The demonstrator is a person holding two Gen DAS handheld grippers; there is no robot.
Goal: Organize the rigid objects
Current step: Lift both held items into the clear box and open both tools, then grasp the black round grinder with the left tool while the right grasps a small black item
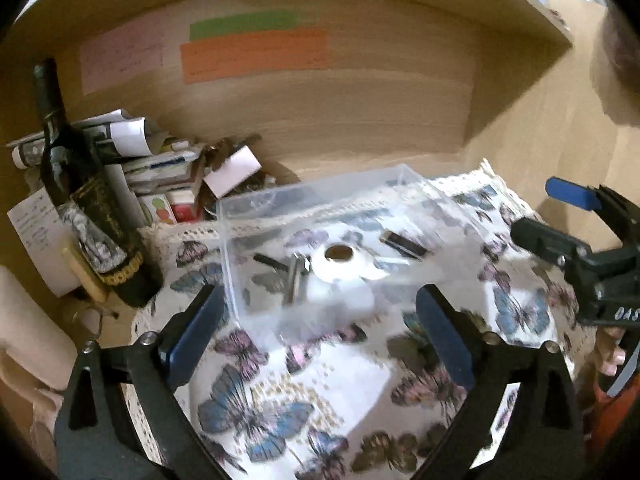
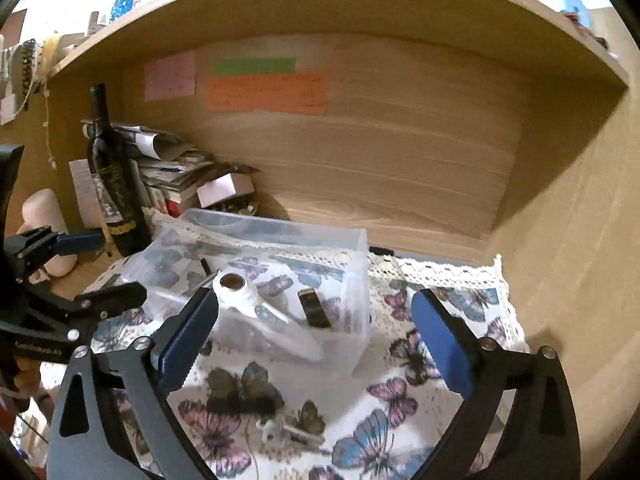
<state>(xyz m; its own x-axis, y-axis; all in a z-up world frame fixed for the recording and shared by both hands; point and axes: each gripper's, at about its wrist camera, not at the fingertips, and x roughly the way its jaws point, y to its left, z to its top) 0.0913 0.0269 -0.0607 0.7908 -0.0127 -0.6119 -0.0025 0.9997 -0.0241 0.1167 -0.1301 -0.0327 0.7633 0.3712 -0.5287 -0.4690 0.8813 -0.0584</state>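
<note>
One clear plastic bin (image 1: 320,216) sat on the butterfly-print cloth (image 1: 352,368) that covered the tabletop, inside a wooden alcove. Four items could be counted in the bin: one white tape roll (image 1: 340,264), one dark rectangular piece (image 1: 404,242) to its right, one thin black stick (image 1: 270,261) to its left, and one blurred metallic piece (image 1: 296,280) just beside the roll. In the right wrist view, one small pale object (image 2: 280,430) lay on the cloth outside the bin, too blurred to name.

The left tool (image 1: 320,334) was released, its two blue pads spread wide just short of the bin's near wall, gripping nothing. The right tool (image 2: 316,336) was likewise spread apart and empty, near the bin's front corner.

Against the back wall were three paper notes: one pink, one green, one orange (image 1: 256,54). One dark wine bottle (image 1: 88,200) stood upright at the left, beside a heap of papers and boxes (image 1: 168,168).
</note>
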